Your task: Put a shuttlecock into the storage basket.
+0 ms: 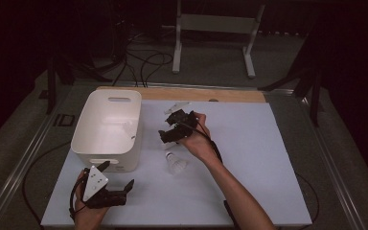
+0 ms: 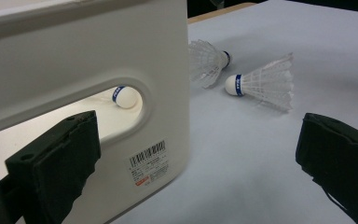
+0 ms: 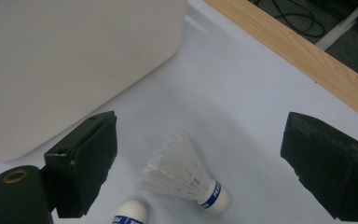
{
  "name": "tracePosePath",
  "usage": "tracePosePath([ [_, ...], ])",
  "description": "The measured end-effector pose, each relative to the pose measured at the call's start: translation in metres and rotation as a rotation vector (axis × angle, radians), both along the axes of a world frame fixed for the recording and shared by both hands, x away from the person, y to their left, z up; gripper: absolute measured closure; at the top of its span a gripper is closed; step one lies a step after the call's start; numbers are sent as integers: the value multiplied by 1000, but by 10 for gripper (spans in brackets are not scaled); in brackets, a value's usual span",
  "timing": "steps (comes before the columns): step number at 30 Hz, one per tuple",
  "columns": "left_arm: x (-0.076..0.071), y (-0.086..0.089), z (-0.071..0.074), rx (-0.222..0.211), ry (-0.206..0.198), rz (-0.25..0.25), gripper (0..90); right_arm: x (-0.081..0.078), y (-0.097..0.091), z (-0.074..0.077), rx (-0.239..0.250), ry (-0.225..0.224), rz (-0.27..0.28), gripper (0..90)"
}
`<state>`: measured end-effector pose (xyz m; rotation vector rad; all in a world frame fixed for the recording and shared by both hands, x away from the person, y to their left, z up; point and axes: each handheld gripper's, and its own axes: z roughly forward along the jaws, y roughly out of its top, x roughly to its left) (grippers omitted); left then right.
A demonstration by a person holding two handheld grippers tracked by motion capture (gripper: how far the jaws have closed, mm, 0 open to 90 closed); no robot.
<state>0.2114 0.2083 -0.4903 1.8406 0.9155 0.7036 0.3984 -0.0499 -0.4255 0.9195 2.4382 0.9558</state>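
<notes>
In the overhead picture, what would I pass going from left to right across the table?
Left tongs → white bin → right tongs, with a shuttlecock lying just in front of them → bare pale tabletop.

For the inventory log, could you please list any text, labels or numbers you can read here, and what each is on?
White sticker on the white bin: a barcode and lines of small print, too small to read.
Blue band on the nearest shuttlecock: white lettering, too blurred to read.
Blue band on the shuttlecock inside the bin: lettering, unreadable.
</notes>
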Motion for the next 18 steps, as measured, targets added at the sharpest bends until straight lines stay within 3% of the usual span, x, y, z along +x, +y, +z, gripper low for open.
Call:
tracePosePath([
  [18, 0, 0, 0, -1, 0, 1, 5, 3, 4, -11, -27, 11, -6, 112],
])
